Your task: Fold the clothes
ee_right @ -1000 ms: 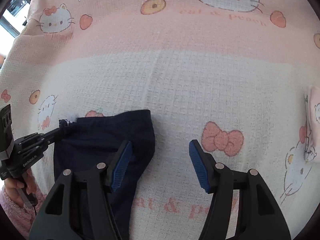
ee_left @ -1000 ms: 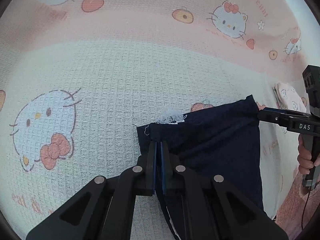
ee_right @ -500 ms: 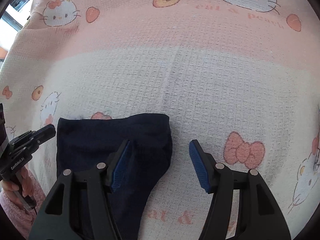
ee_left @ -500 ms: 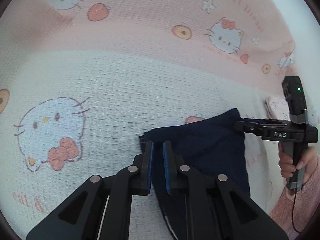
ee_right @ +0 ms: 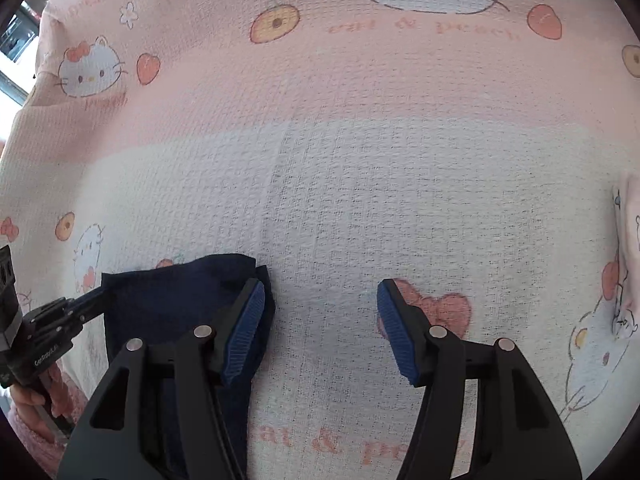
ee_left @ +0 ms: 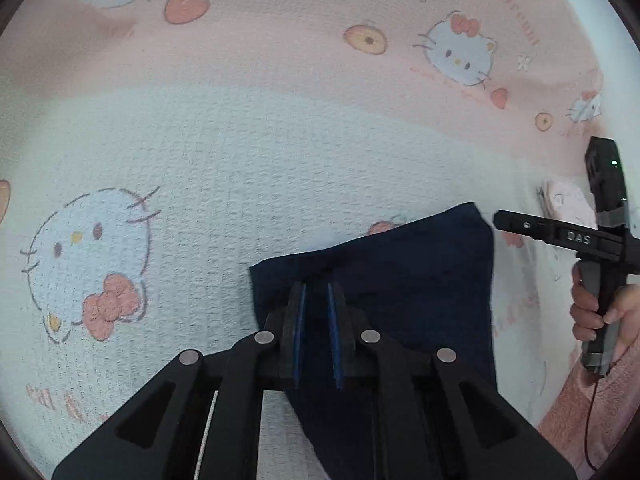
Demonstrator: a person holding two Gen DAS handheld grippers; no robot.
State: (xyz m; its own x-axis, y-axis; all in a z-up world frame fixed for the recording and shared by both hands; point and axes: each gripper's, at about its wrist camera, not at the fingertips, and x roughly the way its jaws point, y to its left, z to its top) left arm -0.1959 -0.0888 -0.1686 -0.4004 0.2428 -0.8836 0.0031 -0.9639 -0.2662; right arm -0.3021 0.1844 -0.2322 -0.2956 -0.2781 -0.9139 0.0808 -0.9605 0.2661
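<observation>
Hovering left claw (ee_left: 317, 294), tilted over navy cloth (ee_left: 416, 280)

Dark navy garment (ee_left: 408, 280) matt smooth cloth; blanket (ee_left: 240, 152) rough waffle-weave cloth, printed

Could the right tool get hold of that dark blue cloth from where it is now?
Probably yes. The right tool stands open just above the blanket, one finger already over the edge of the dark blue cloth, with nothing between them. It would need a small sideways shift first.

Bright even daylight, soft shadows, sharp centre, fisheye bending, dark vignetted corners
</observation>
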